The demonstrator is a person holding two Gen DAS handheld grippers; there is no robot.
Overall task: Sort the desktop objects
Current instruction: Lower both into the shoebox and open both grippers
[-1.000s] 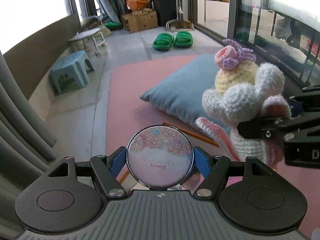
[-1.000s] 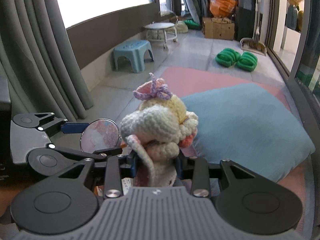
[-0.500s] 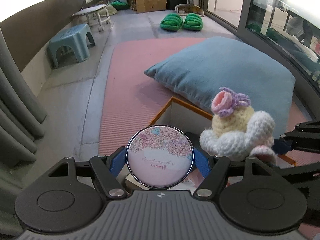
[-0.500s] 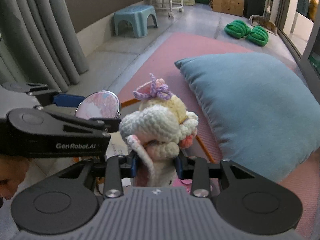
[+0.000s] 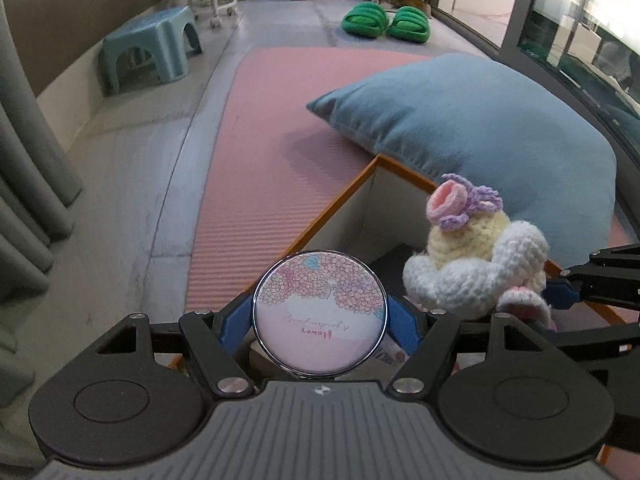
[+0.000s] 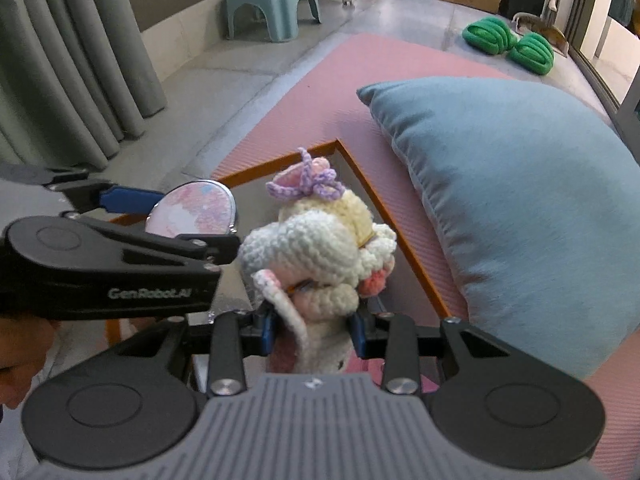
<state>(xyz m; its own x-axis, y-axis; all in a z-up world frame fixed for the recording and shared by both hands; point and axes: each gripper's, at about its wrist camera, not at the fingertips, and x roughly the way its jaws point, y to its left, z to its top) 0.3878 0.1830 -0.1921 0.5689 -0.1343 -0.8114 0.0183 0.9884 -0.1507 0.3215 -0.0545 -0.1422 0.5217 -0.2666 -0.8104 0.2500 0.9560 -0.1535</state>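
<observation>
**Crocheted doll and round mirror poised over the box: where the drop could go wrong**

Crocheted doll [image 6: 316,248] sits at the centre of the right wrist view, its lower body pinched between the blue pads of the right gripper [image 6: 314,326], whose jaws are drawn in fairly narrow on the soft yarn. In the left wrist view the round pocket mirror [image 5: 320,314] fills the lower middle, clamped edge to edge by the left gripper [image 5: 320,320] with its jaws spread wide around the disc. Both items hang above the orange-rimmed box [image 5: 332,204], which lies on the pink mat [image 5: 256,152] just beside the blue cushion [image 5: 480,132].

Likely risks, as I judge them:

- The two grippers are close together; at the left of the right wrist view the left tool's arm nearly touches the doll's white arm. Lowering both at once could make them knock, or snag the yarn.
- The mirror is held only by its rim. A bump against the box's wall could twist it loose, and glass falling flat may crack.
- The doll's loose ear hangs across the right jaws; on release it could catch on a pad and drag the doll off target.
- The box's contents are mostly hidden, so the mirror might land on something hard.
</observation>
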